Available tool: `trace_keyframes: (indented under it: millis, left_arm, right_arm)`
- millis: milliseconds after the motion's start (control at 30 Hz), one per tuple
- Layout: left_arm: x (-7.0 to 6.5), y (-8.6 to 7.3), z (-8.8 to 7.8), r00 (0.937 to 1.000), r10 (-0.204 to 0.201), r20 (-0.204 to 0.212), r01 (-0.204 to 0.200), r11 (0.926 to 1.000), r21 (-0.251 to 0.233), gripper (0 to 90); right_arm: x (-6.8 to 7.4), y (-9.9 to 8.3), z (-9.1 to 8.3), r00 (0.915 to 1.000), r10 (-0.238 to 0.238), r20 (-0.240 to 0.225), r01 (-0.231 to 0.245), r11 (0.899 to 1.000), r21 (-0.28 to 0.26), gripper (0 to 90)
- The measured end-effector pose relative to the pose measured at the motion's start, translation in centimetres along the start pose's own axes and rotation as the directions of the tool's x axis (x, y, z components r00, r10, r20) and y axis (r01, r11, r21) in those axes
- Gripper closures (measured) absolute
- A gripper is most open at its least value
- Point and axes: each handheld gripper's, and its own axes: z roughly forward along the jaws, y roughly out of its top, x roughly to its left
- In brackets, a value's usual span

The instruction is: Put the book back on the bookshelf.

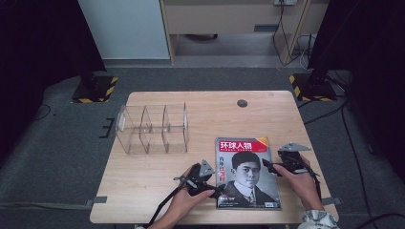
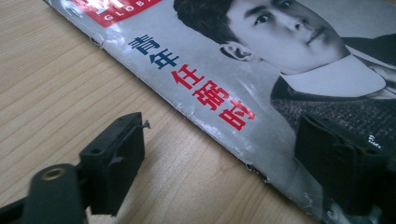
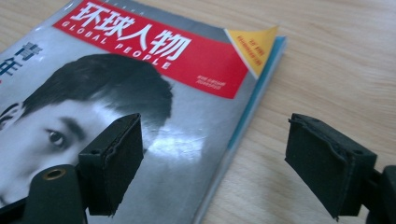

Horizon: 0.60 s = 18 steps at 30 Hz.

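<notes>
A magazine (image 1: 247,172) lies flat on the counter (image 1: 157,176), near its front edge. The left gripper (image 1: 210,187) straddles its spine edge and the right gripper (image 1: 268,166) its open edge; both stand with jaws wide apart, gripping nothing.

The left hand (image 1: 184,200) enters from six o'clock, its gripper (image 1: 217,190) pointing toward three o'clock, fingers apart. The right gripper (image 1: 268,167) points toward nine o'clock, fingers apart.

A clear acrylic organizer (image 1: 152,129) with upright dividers stands on the left half of the wooden worktop (image 1: 143,176); a dark round grommet hole (image 1: 242,103) sits near the far edge; yellow-black striped stand bases (image 1: 95,89) rest on the grey floor beyond.
</notes>
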Motion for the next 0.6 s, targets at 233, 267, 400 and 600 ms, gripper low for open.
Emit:
trace_keyframes:
  millis: [233, 267, 400, 600]
  left_arm:
    - [-0.6, 0.2, -0.2, 0.9998, 0.021, 0.006, -0.021, 0.9995, -0.025, 32.2]
    - [-0.7, 0.2, -0.2, 0.9995, 0.028, 0.013, -0.028, 0.9993, -0.024, 33.2]
    - [-0.8, 0.1, 0.2, 0.9991, 0.040, 0.014, -0.040, 0.9992, -0.001, 34.8]
    - [-0.7, 0.1, 0.4, 0.9993, 0.028, 0.024, -0.028, 0.9996, 0.010, 34.9]
  right_arm:
    - [0.6, -0.2, 0.8, 0.9994, -0.016, -0.032, 0.017, 0.999, 0.040, 16.6]
    - [0.6, -0.2, 0.9, 0.9992, -0.020, -0.035, 0.022, 0.999, 0.044, 16.4]
    - [0.8, -0.3, 1.4, 0.9988, -0.030, -0.037, 0.033, 0.998, 0.056, 15.7]
    - [0.9, -0.3, 1.6, 0.9981, -0.049, -0.038, 0.051, 0.997, 0.051, 14.4]
